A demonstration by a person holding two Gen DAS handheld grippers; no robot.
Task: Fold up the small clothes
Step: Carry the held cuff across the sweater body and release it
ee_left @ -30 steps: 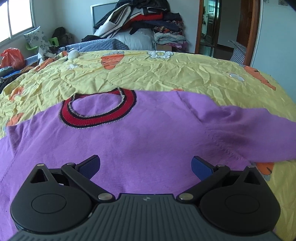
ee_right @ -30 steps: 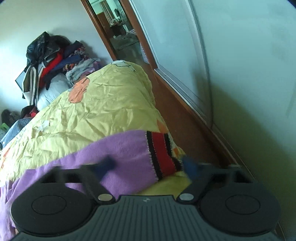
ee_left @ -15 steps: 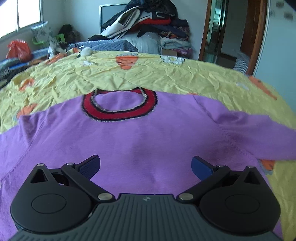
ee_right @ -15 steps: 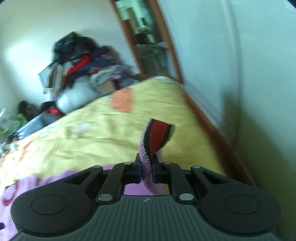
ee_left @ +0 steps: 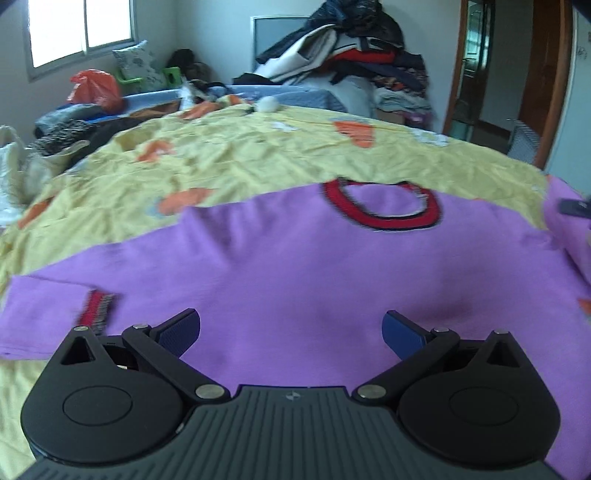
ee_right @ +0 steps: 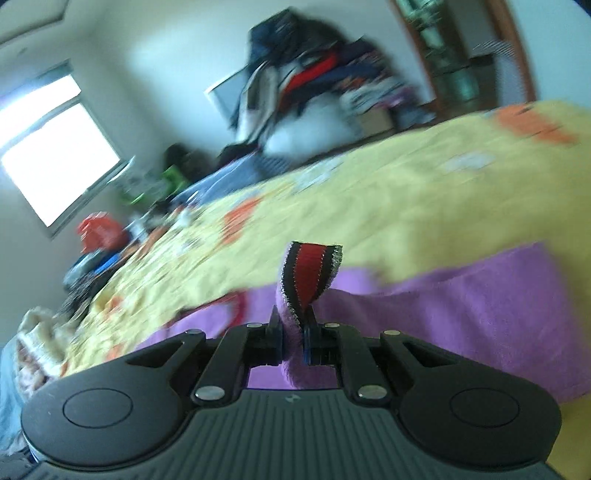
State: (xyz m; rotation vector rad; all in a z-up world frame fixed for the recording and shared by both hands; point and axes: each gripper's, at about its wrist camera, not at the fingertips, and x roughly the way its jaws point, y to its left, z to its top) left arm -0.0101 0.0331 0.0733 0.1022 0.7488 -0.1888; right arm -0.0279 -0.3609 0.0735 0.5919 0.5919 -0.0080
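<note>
A purple sweater (ee_left: 295,266) with a red and black collar (ee_left: 384,206) lies flat on the yellow bedspread (ee_left: 240,158). My left gripper (ee_left: 291,330) is open and empty, hovering over the sweater's body, with the left sleeve's red cuff (ee_left: 96,310) just to its left. My right gripper (ee_right: 293,332) is shut on the right sleeve near its red and black cuff (ee_right: 310,273), which sticks up above the fingers. The sleeve is lifted over the sweater body (ee_right: 461,306). The right gripper also shows at the right edge of the left wrist view (ee_left: 574,208).
A tall pile of clothes (ee_left: 354,62) stands past the bed's far end. A red bag (ee_left: 96,90) and clutter lie at the far left under the window (ee_left: 77,29). A wooden doorway (ee_left: 509,77) is at the back right.
My right gripper has carried the held sleeve cuff leftward, over the sweater body. My left gripper has swung left, so the collar now sits right of centre and the left cuff shows.
</note>
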